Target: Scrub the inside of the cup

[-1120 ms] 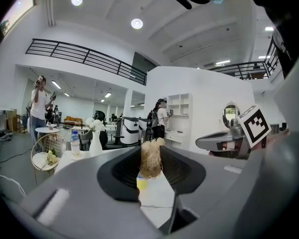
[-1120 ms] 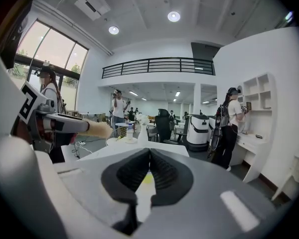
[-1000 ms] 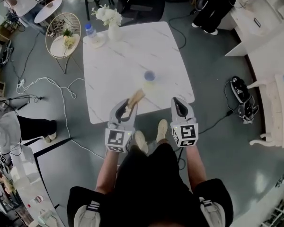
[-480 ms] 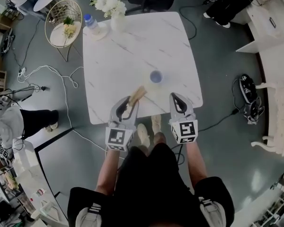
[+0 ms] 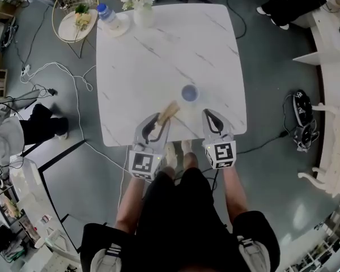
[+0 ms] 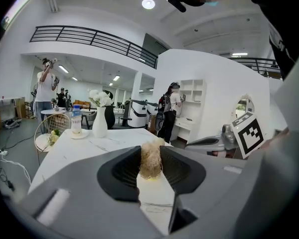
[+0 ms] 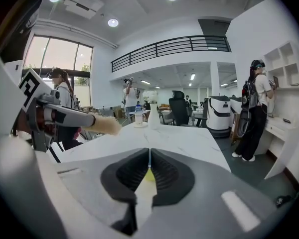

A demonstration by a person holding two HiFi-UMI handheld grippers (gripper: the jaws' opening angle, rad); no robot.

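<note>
The cup stands upright by the counter's near edge; the fingers of the left gripper clamp a brush; the right gripper is closed, empty; I'd open it and steady the cup before the brush goes in.

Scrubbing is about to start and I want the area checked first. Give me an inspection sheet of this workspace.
Surface: white veined table, no spills seen.
Job's things: cup upright toward the near side, untouched; brush in the left claw.
Clutter: vase of flowers and water bottle at the far edge.
Grippers: left claw shut on the brush; right claw shut, empty; both short of the cup.
Cables: white cable on the floor, left of the table.
Surroundings: wire side table; people standing farther off.
</note>
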